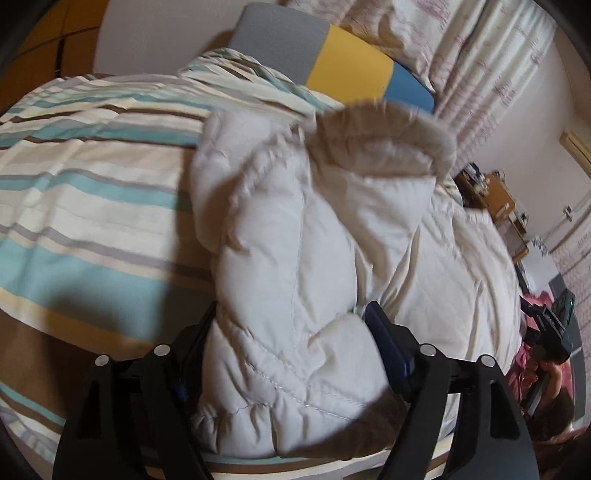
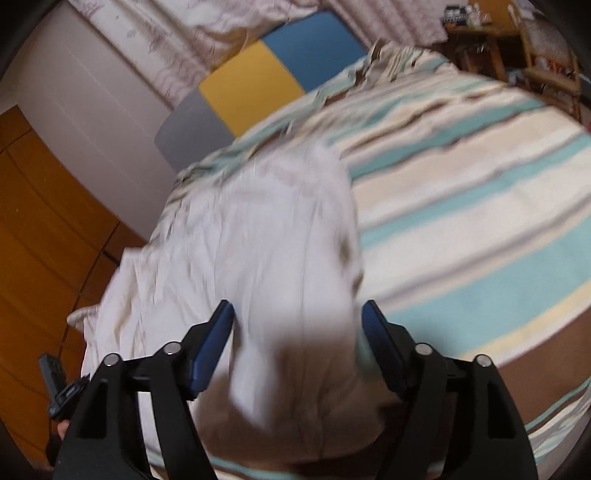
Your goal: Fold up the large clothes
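Fingers (image 1: 388, 343) of the left gripper (image 1: 291, 328) stand wide apart in the left wrist view, with a thick cuffed sleeve (image 1: 295, 325) of the cream coat (image 1: 424, 266) filling the gap between them; the blue pad on the right side touches the fabric, the left pad is mostly hidden behind it, so the sleeve seems lightly bracketed and I cannot tell whether it is pinched; the coat lies on the striped bedspread (image 1: 92, 206), its fur-trimmed hood (image 1: 388, 129) toward the headboard (image 1: 351, 70), which has grey, yellow and blue panels; floral curtains (image 1: 461, 55) hang behind; a wooden desk (image 1: 491, 195) stands far right; the right gripper's black body shows at the right edge, above a pink cloth (image 1: 532, 354).

Right wrist view, blurred: the right gripper (image 2: 295, 332) is likewise spread wide, blue fingers (image 2: 214, 343) on either side of a raised fold of the coat (image 2: 258, 229); the fabric fills the gap but firm contact cannot be judged; the bedspread (image 2: 480, 221) extends to the right; the headboard (image 2: 258, 74) and curtains (image 2: 184, 33) sit above; a wooden wardrobe (image 2: 44, 221) stands left; a chair (image 2: 546, 55) is at top right.
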Demonstrator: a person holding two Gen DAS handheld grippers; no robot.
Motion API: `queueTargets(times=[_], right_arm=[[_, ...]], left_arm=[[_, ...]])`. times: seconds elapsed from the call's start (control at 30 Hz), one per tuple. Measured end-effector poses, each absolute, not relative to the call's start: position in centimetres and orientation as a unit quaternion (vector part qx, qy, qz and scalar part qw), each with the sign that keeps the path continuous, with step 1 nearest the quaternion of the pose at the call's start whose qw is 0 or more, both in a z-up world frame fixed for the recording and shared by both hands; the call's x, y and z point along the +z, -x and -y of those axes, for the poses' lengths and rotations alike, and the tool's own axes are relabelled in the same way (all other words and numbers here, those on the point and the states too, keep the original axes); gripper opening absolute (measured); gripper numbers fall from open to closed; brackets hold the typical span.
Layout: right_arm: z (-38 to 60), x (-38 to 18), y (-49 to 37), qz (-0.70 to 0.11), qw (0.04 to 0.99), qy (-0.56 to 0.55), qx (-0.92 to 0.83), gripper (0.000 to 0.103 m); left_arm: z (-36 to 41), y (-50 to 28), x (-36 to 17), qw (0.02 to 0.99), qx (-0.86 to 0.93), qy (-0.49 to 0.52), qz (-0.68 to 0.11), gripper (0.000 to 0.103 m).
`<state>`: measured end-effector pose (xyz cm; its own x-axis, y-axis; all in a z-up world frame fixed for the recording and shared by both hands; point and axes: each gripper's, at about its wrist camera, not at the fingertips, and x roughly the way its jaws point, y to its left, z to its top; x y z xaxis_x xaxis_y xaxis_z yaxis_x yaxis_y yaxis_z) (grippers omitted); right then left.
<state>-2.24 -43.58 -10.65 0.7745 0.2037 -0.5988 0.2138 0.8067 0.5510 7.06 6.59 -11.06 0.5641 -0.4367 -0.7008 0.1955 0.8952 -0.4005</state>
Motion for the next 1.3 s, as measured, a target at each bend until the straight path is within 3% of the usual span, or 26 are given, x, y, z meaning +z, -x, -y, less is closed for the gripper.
queueTargets(times=[0.27, 0.3, 0.33, 0.37, 0.43, 0.47, 0.53, 0.9, 1.1, 1.3], right_arm=[[42.9, -8.9, -5.1, -0.35, 0.896, -0.273, 0.028, 0.078], [42.5, -9.0, -6.0, -0.354, 0.896, -0.267, 0.029, 0.072], [42.2, -9.0, -6.5, -0.358, 0.897, -0.257, 0.028, 0.055], [41.6, -9.0, -6.9, -0.364, 0.9, -0.239, 0.026, 0.047], [40.4, -8.7, -7.4, -0.365, 0.906, -0.212, 0.042, 0.026], [39.9, -8.2, -7.2, -0.361, 0.911, -0.194, 0.049, 0.023], [39.5, -7.2, -6.3, -0.352, 0.919, -0.169, 0.052, 0.018], [40.5, 0.0, -6.0, -0.223, 0.965, -0.137, -0.013, 0.016], [42.6, -3.7, -11.6, -0.237, 0.951, -0.184, -0.069, 0.016], [42.6, -8.1, -15.6, -0.276, 0.941, -0.158, -0.114, 0.017]], left_arm=[[-4.8, -8.8, -8.8, 0.892, -0.194, 0.096, -0.398, 0.082], [-4.6, -9.3, -8.9, 0.892, -0.195, 0.091, -0.399, 0.082], [-4.4, -9.8, -9.0, 0.888, -0.198, 0.095, -0.404, 0.075], [-4.2, -10.2, -9.0, 0.886, -0.202, 0.099, -0.405, 0.057], [-4.0, -10.2, -8.6, 0.887, -0.203, 0.09, -0.405, 0.036], [-3.8, -9.9, -8.0, 0.889, -0.207, 0.081, -0.4, 0.027], [-4.0, -9.5, -6.8, 0.898, -0.206, 0.074, -0.382, 0.023], [-4.7, -10.8, 0.7, 0.961, -0.144, 0.089, -0.22, 0.019], [-2.8, -17.0, -1.4, 0.963, -0.072, 0.099, -0.239, 0.019], [0.0, -21.2, -5.0, 0.965, -0.008, 0.035, -0.26, 0.02]])
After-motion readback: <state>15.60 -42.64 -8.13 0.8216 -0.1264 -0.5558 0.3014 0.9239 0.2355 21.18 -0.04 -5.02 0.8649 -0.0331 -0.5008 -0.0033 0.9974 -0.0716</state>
